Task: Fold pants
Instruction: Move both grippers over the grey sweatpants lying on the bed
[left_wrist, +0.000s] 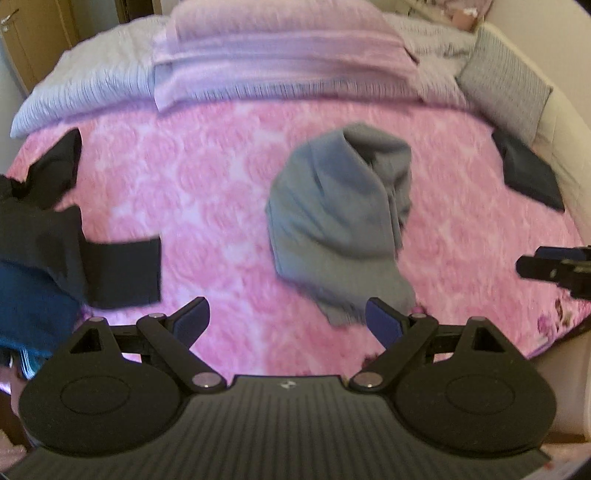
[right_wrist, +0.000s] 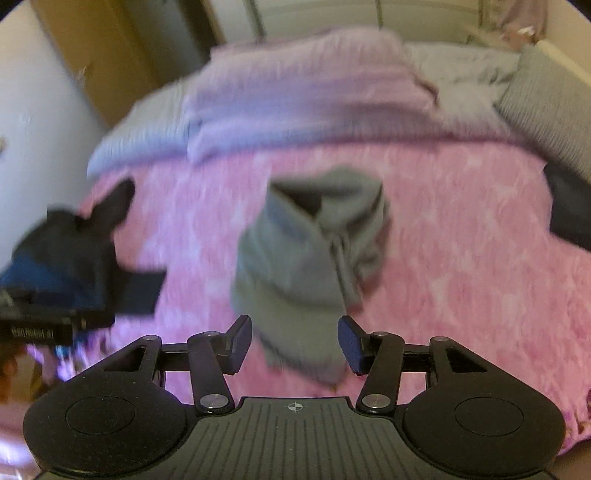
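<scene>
Grey pants (left_wrist: 340, 221) lie crumpled in a heap in the middle of the pink bedspread (left_wrist: 207, 184); in the right wrist view the same grey pants (right_wrist: 306, 258) show a drawstring at the waist. My left gripper (left_wrist: 286, 319) is open, hovering just short of the heap's near end, with nothing between its fingers. My right gripper (right_wrist: 295, 341) is open too, its fingers straddling the near tip of the pants without closing on it. The right gripper's tip (left_wrist: 554, 267) shows at the right edge of the left wrist view. Both views are motion-blurred.
A pile of black and dark blue clothes (left_wrist: 55, 240) sits at the left of the bed. A folded dark garment (left_wrist: 528, 173) lies at the right edge. Folded lilac blankets (left_wrist: 280, 59) and grey pillows (left_wrist: 506, 85) line the far side. A wooden door (right_wrist: 92, 55) stands behind.
</scene>
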